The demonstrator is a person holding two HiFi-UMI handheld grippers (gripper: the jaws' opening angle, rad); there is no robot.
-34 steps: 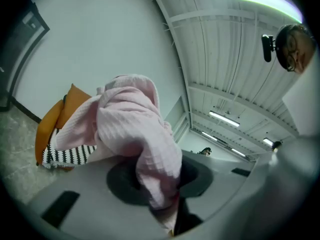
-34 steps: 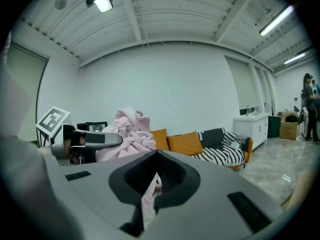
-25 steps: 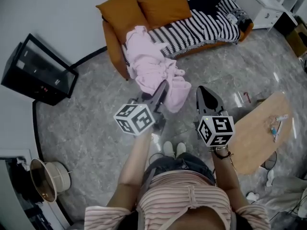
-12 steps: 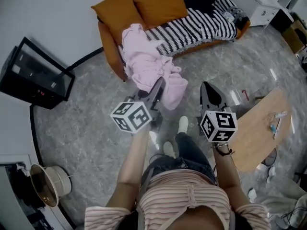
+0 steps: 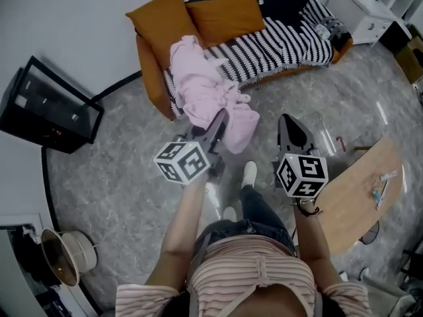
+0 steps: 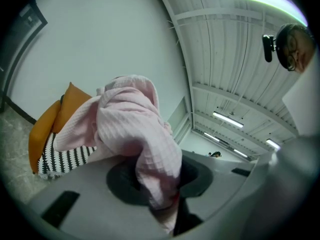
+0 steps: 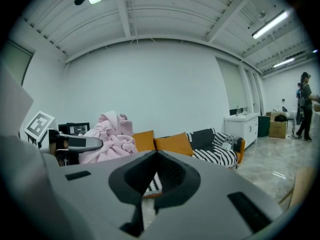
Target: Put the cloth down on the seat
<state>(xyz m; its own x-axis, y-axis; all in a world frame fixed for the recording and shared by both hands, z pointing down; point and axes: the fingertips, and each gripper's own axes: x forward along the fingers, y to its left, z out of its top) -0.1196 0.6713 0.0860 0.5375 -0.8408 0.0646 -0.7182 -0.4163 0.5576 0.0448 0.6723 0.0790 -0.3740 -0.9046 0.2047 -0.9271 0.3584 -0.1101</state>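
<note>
A pink waffle-weave cloth (image 5: 208, 94) hangs bunched from my left gripper (image 5: 220, 121), which is shut on it; in the left gripper view the cloth (image 6: 132, 129) fills the space between the jaws and drapes over them. From the head camera the cloth overlaps the left end of the orange sofa (image 5: 153, 71). The sofa's seat is covered by a black-and-white striped blanket (image 5: 277, 38). My right gripper (image 5: 291, 129) is held beside the left one, shut and empty. In its own view the right gripper (image 7: 156, 155) points toward the sofa (image 7: 172, 144).
Two orange cushions (image 5: 221, 12) lean on the sofa back. A black glass-fronted box (image 5: 49, 104) stands at the left wall, a round bin (image 5: 66, 256) lower left. A wooden table (image 5: 357, 190) is at the right, a white cabinet (image 5: 370, 12) at the far right. A person (image 7: 304, 106) stands far off.
The person holding the grippers has stepped one foot forward toward the sofa. Both grippers keep about the same pose, and the cloth stays in the left one.
</note>
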